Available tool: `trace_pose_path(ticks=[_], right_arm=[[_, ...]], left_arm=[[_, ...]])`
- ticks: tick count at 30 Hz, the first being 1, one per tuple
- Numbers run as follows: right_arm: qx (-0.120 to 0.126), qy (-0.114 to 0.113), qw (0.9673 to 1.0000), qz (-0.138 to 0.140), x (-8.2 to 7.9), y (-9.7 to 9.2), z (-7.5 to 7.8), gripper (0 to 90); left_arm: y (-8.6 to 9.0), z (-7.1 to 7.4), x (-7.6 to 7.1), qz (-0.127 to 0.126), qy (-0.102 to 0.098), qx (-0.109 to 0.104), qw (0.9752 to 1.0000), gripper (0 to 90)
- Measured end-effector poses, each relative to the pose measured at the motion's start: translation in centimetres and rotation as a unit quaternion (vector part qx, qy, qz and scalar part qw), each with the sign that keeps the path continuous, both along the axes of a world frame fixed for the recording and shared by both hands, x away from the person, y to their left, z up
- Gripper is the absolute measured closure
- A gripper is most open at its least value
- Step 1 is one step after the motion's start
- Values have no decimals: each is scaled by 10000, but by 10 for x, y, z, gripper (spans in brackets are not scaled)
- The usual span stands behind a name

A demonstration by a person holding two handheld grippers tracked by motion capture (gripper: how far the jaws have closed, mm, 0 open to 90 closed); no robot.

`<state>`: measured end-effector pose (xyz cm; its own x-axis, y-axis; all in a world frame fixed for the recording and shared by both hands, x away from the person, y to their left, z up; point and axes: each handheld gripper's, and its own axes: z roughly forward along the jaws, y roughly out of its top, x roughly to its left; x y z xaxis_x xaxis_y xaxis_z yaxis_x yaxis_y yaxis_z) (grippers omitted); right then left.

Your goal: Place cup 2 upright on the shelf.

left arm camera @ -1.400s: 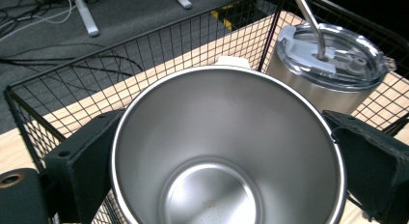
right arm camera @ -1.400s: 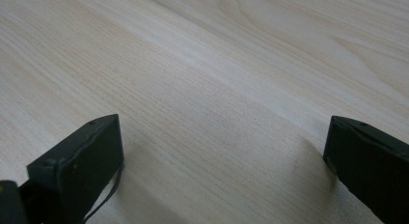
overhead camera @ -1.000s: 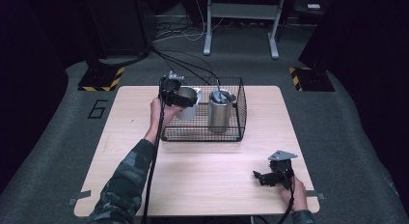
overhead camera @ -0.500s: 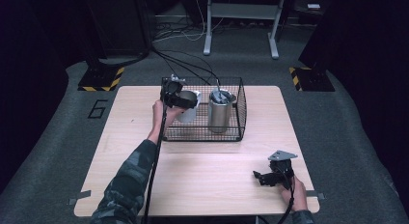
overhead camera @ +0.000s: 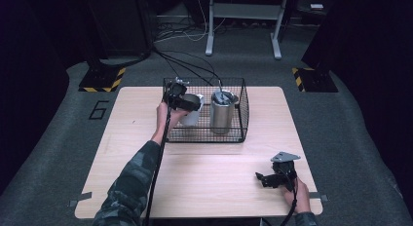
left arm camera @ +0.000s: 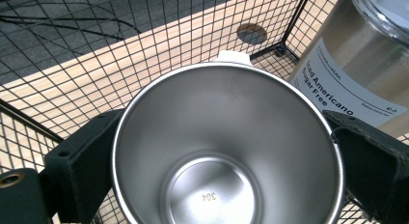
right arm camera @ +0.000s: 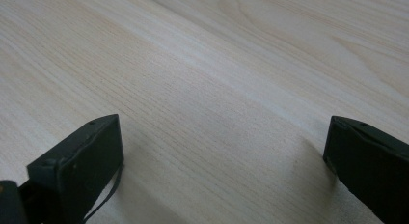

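- Steel cup (left arm camera: 226, 147) sits squarely between my left gripper's (overhead camera: 187, 103) jaws, one black pad pressed to each side of its wall, so I've got it clamped
- From the high view that cup (overhead camera: 191, 109) is white on the outside and sits at the left end of the wire basket (overhead camera: 241, 109); I can't tell whether its base rests on the basket floor or hangs just above
- Looking down into it from the left gripper view, it's empty and upright, mouth facing me, a small white handle tab at its far rim
- Just beside it stands the tall steel tumbler (overhead camera: 221, 111), labelled, with a clear lid, upright inside the same basket, near the cup but I can't say touching
- My right gripper (overhead camera: 267, 179) is well apart from all this, low over the near right corner of the table (overhead camera: 122, 158), jaws spread wide with nothing but bare wood grain between them
- My read: the grasp is made and the cup is in the basket, so I'm either about to lift it out or let it go, and the pictures don't settle which
- What's left either way: a clean vertical move clear of the mesh wall and the tumbler, or simply opening up and backing off
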<state>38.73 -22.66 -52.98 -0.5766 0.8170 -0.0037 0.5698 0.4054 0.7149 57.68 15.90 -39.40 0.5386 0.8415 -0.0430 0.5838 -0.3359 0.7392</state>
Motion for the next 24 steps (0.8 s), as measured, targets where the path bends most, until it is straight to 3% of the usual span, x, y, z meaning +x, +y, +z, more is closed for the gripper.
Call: trace_pose_path(ticks=[24], right_arm=[[6, -2, 10000, -9, 0, 0, 0, 0]], left_arm=[[-6, -20, 12, 105, 394, 212, 9989, 56]])
